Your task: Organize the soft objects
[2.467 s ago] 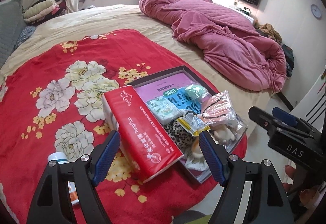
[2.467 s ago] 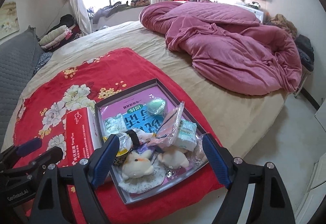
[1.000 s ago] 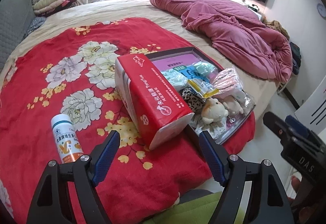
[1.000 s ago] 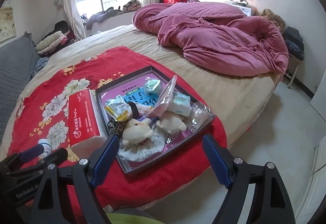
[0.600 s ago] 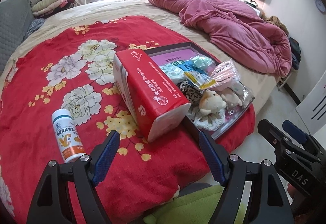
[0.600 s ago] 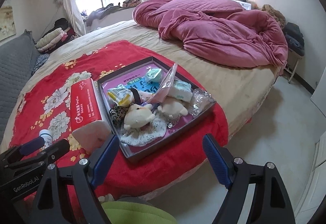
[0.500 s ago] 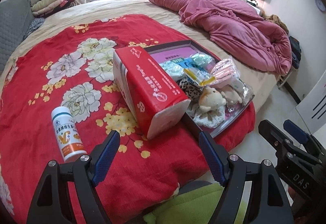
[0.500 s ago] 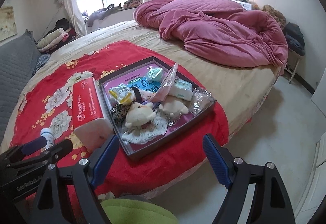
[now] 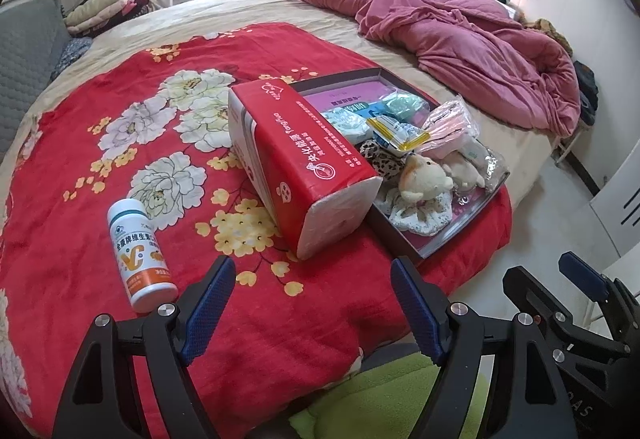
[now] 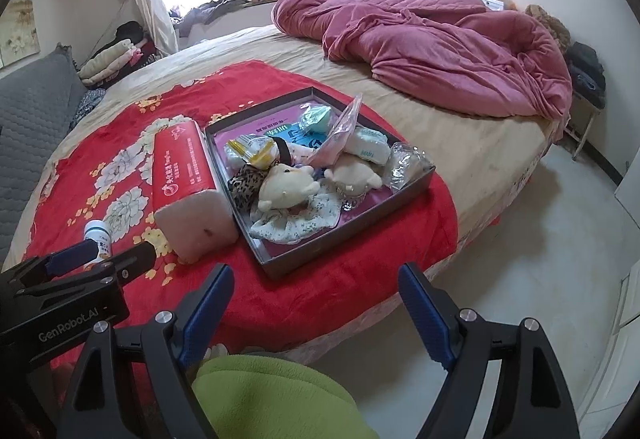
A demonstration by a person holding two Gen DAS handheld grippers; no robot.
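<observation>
I have two tools in view, the left tool and the right tool, both with blue-padded jaws spread wide and nothing between them, hanging off the near edge of the bed. On the red floral blanket I count one shallow dark rectangular tray holding two cream plush toys, one leopard-print fabric piece and several plastic-wrapped soft packets. Touching the tray's left wall lies one red-wrapped tissue pack, and one white-and-orange pill bottle lies apart to its left.
</observation>
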